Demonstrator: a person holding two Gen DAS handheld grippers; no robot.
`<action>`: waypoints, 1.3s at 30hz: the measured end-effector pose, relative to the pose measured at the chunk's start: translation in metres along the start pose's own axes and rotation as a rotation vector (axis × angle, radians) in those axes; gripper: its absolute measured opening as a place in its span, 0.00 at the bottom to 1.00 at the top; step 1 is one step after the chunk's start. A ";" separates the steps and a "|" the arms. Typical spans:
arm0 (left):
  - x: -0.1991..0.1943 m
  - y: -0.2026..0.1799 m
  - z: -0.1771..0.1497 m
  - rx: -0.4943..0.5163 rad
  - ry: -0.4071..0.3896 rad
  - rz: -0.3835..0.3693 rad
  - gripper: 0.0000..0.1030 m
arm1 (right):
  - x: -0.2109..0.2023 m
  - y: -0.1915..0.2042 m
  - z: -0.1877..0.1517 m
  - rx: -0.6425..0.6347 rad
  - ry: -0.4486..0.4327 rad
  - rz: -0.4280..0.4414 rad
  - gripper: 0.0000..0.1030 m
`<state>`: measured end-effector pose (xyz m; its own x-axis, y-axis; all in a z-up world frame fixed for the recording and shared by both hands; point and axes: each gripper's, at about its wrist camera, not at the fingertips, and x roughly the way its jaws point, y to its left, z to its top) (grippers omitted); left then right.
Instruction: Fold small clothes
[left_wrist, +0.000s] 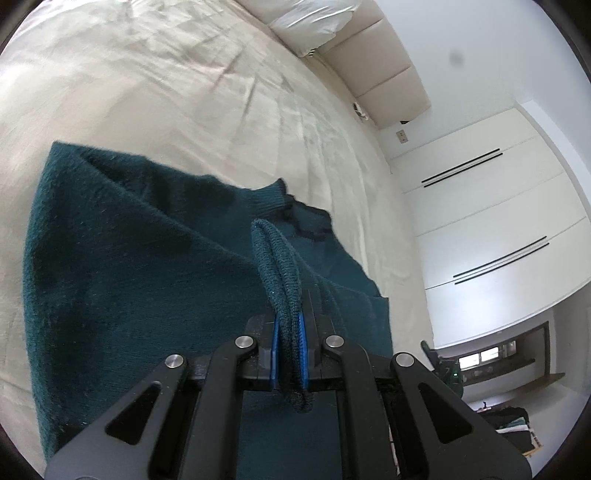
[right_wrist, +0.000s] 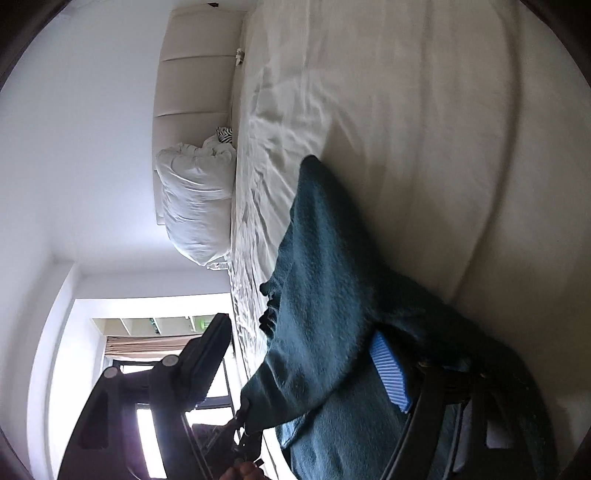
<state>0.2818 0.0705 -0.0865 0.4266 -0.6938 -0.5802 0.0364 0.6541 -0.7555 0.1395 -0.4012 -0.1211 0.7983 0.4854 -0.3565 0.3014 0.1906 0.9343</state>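
Note:
A dark teal knitted sweater (left_wrist: 129, 277) lies spread on the bed, one part of it lifted. My left gripper (left_wrist: 288, 321) is shut on a doubled ribbed edge of it, which stands up in a loop between the blue pads (left_wrist: 274, 354). In the right wrist view the same sweater (right_wrist: 325, 240) runs from the bed down toward the camera. My right gripper (right_wrist: 299, 332) is rolled on its side and open wide. The cloth hangs between its fingers and rests against the blue-padded finger (right_wrist: 389, 369). The other finger (right_wrist: 210, 350) stands off it in the air.
The bed (left_wrist: 184, 92) carries a creased cream sheet, with a white pillow (right_wrist: 195, 199) against a padded headboard (right_wrist: 195, 85). White wardrobe doors (left_wrist: 498, 221) stand beyond the bed's edge. A bright window (right_wrist: 147, 369) lies behind the right gripper. A fingertip (right_wrist: 243, 472) shows at the bottom.

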 end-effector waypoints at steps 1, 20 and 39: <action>0.000 0.004 -0.001 -0.005 0.001 0.003 0.07 | 0.002 0.001 0.002 -0.016 -0.005 -0.010 0.75; 0.004 0.050 -0.015 -0.053 -0.005 0.022 0.07 | 0.017 0.007 0.005 -0.147 0.008 -0.100 0.74; 0.009 0.053 -0.014 -0.054 0.000 0.050 0.08 | -0.012 0.065 0.012 -0.289 0.068 -0.098 0.75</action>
<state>0.2748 0.0940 -0.1360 0.4269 -0.6607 -0.6174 -0.0340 0.6705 -0.7411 0.1561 -0.4051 -0.0563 0.7329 0.5070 -0.4536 0.2071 0.4689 0.8586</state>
